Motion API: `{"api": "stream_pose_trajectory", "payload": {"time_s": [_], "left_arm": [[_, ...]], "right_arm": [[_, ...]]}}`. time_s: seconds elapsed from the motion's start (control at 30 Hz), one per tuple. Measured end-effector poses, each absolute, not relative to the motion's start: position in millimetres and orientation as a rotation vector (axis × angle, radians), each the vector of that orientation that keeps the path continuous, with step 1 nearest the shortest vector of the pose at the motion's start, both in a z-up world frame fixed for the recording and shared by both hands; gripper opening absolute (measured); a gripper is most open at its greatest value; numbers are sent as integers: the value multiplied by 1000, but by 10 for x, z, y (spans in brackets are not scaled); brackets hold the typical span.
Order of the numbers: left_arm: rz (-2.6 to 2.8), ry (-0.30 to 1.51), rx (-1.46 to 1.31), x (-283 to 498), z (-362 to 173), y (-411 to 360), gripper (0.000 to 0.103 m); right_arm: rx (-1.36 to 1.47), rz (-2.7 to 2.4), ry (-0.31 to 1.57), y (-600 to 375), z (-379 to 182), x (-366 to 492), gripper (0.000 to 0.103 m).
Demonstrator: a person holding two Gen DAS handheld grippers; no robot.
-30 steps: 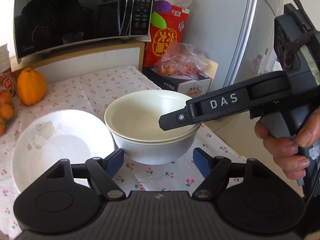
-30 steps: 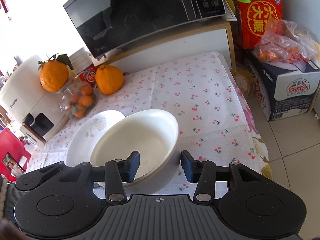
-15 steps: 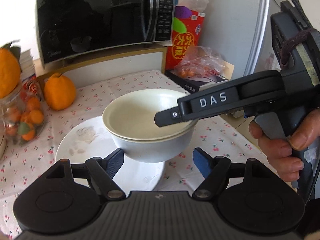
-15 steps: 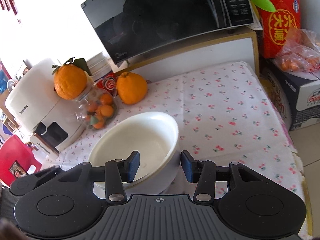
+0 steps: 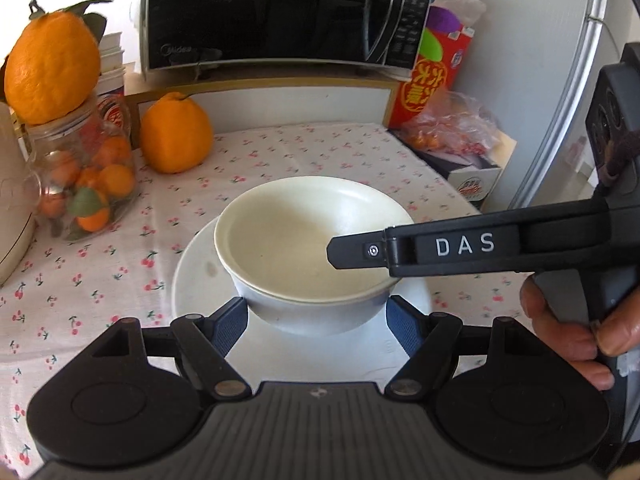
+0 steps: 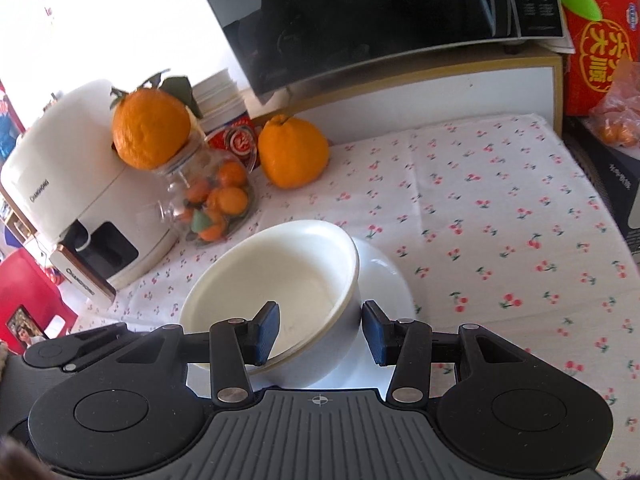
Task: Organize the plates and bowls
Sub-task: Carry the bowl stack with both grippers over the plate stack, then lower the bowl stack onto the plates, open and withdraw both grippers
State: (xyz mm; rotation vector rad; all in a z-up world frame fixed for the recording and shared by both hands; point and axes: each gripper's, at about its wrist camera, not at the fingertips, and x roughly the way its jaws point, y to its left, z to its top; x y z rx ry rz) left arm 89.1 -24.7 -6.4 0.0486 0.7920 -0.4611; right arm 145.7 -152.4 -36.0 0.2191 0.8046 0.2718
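Two nested white bowls (image 5: 296, 248) sit over a white plate (image 5: 196, 276) on the cherry-print tablecloth. My right gripper (image 6: 320, 330) straddles the bowls' near rim (image 6: 312, 344), one finger inside and one outside, pads close to the wall. It also shows in the left wrist view (image 5: 352, 250) reaching over the bowls from the right. My left gripper (image 5: 316, 326) is open and empty, its blue pads on either side of the bowls' base above the plate. The plate also shows in the right wrist view (image 6: 384, 276), under the bowls.
A large orange (image 5: 176, 136) and a glass jar of small oranges (image 5: 84, 184) with another orange (image 5: 52, 68) on top stand at the back left. A microwave (image 5: 280, 12) sits behind. A white appliance (image 6: 76, 208) is at the left. Table edge runs on the right.
The nested bowls have been carried left, held by the right gripper, from beside the plate to over its middle. The left gripper followed alongside, still open.
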Motion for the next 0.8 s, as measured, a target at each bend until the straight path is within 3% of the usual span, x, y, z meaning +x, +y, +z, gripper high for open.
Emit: {"api": "stream_pose_trajectory", "payload": {"time_s": [0.8], "left_arm": [[-477,794,117,868,-144,-236,76]], "right_arm": [[151,288,853,-1408,-460,1461,46]]}}
